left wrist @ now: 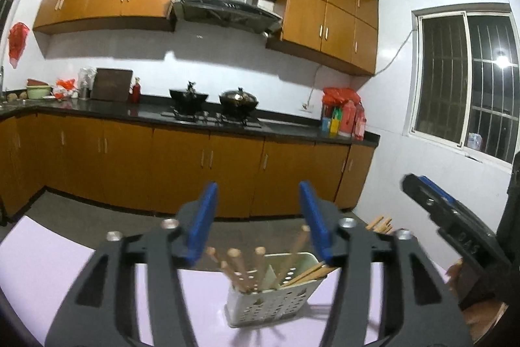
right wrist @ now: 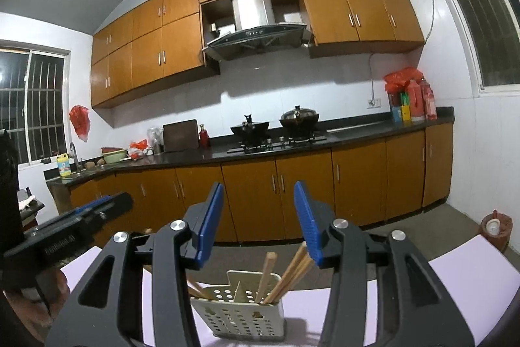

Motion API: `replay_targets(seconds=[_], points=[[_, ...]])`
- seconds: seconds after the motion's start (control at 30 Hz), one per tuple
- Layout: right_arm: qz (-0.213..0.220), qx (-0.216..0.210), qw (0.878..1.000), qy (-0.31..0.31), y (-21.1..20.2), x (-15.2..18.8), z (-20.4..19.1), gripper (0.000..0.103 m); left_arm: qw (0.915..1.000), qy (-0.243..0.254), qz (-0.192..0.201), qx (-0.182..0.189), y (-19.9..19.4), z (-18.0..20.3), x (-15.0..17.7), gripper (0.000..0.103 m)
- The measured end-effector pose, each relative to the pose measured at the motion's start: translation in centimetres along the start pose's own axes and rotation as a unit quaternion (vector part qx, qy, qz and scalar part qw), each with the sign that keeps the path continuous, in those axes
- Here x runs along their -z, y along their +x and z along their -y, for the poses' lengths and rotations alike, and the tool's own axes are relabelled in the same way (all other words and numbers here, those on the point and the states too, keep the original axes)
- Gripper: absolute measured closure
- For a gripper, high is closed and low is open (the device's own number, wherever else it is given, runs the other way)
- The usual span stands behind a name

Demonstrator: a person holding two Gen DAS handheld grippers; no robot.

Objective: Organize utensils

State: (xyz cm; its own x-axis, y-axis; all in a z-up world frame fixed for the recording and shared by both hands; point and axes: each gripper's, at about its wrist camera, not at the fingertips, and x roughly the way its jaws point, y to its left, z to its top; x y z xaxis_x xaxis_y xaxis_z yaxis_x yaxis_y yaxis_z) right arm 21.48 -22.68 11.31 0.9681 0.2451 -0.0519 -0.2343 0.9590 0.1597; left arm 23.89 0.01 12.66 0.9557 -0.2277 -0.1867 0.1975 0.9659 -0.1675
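I hold the left tool (left wrist: 258,220) and right tool (right wrist: 258,221) released, empty. The chopsticks (right wrist: 268,277) stand in the perforated holder (right wrist: 240,317) directly below both tools; sorting appears largely complete.

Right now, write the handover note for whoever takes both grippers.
Left gripper: open, nothing between the pads.
Right gripper: open, also empty.
Both sit just above the white perforated utensil holder, which stands upright on the pale purple table.
Done: wooden chopsticks stand in the holder, in more than one compartment, some leaning.
Left: a few more chopstick ends show behind the left gripper; whether they are in the holder I cannot tell. Check before finishing.
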Motion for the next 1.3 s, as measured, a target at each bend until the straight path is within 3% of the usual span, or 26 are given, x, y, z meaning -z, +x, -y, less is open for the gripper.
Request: replay_targets(seconds=[0.07,0.13,0.17,0.3,0.5,0.6,0.8,1.3], points=[[0.002,0.008,1.0,-0.004,-1.8,-0.2,0.0,0.037,0.9998,0.006,0.012,-0.013,-1.9,-0.4,0.0,0.026],[0.003,0.02,1.0,-0.013,-3.3,0.1,-0.2,0.017,0.9994,0.015,0.019,-0.026,-4.2,-0.7,0.7,0.015],[0.003,0.025,0.999,-0.02,-4.3,0.4,-0.4,0.013,0.9992,0.017,0.02,-0.03,-4.9,-0.7,0.9,0.009],[-0.007,0.047,0.998,-0.045,-7.1,2.2,-1.6,0.002,0.9978,0.036,0.02,-0.051,-9.0,-0.5,3.0,0.004],[-0.05,0.074,0.994,-0.069,-9.3,4.9,-3.4,0.002,0.9948,0.059,0.005,-0.083,-13.4,0.3,7.0,0.004],[-0.072,0.076,0.992,-0.072,-10.8,6.8,-4.0,0.002,0.9924,0.066,-0.022,-0.102,-15.3,0.7,9.6,0.004],[-0.094,0.082,0.99,-0.073,-13.6,9.9,-4.5,0.002,0.993,0.046,-0.05,-0.097,-17.6,0.3,13.3,0.004],[-0.114,0.097,0.987,-0.056,-16.9,14.3,-4.5,0.002,0.9905,0.051,-0.058,-0.114,-20.1,0.3,16.9,0.004]])
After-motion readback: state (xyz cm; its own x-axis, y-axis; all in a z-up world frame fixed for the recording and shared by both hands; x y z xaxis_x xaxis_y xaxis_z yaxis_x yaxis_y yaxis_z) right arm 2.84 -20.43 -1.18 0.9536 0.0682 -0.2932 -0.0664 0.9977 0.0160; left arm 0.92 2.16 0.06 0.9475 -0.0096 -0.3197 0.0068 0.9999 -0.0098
